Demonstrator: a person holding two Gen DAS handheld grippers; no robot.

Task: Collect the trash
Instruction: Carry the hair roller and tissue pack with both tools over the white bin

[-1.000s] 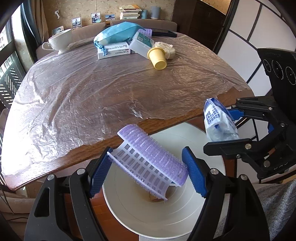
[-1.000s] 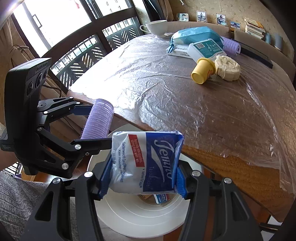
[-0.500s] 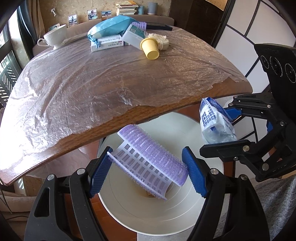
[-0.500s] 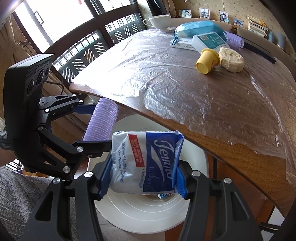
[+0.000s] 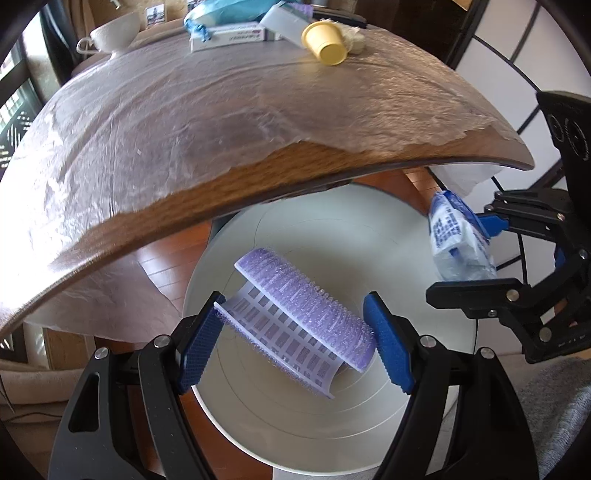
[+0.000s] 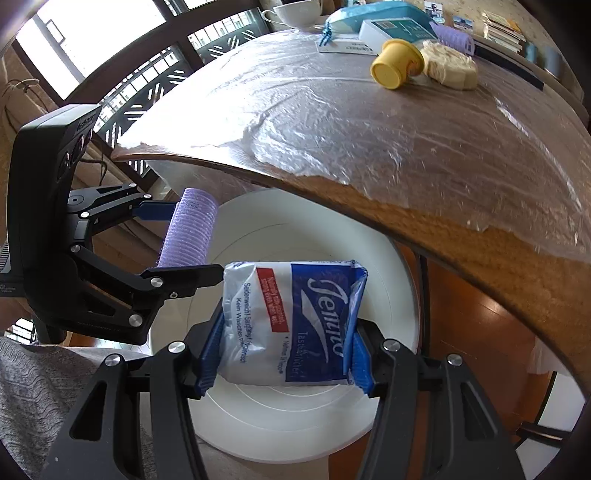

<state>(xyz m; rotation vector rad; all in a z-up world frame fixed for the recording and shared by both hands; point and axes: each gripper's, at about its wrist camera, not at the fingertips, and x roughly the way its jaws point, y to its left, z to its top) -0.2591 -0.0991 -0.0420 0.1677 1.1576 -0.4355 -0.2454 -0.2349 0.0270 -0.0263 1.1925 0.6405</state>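
My left gripper (image 5: pixel 295 338) is shut on a purple bristly hair roller (image 5: pixel 303 325), which hangs over the mouth of a white round bin (image 5: pixel 280 443) on the floor below the table edge. My right gripper (image 6: pixel 282 345) is shut on a blue and white tissue pack (image 6: pixel 291 321), held over the same white bin (image 6: pixel 295 432). In the left wrist view the tissue pack (image 5: pixel 458 236) and right gripper (image 5: pixel 491 251) show at the right. In the right wrist view the roller (image 6: pixel 190 232) and left gripper (image 6: pixel 177 240) show at the left.
The wooden table (image 5: pixel 258 184), covered with clear plastic film (image 5: pixel 184 110), overhangs the bin's far side. At its far end lie a yellow cup (image 5: pixel 325 46), a white box (image 5: pixel 229 38), a blue pouch (image 6: pixel 373 16), a beige wad (image 6: pixel 448 68) and a white teacup (image 5: pixel 110 31). Grey cloth (image 6: pixel 33 387) is at the lower left.
Both grippers have sunk from table height to below the table edge, each still holding its item. The bin's mouth now fills more of both views.
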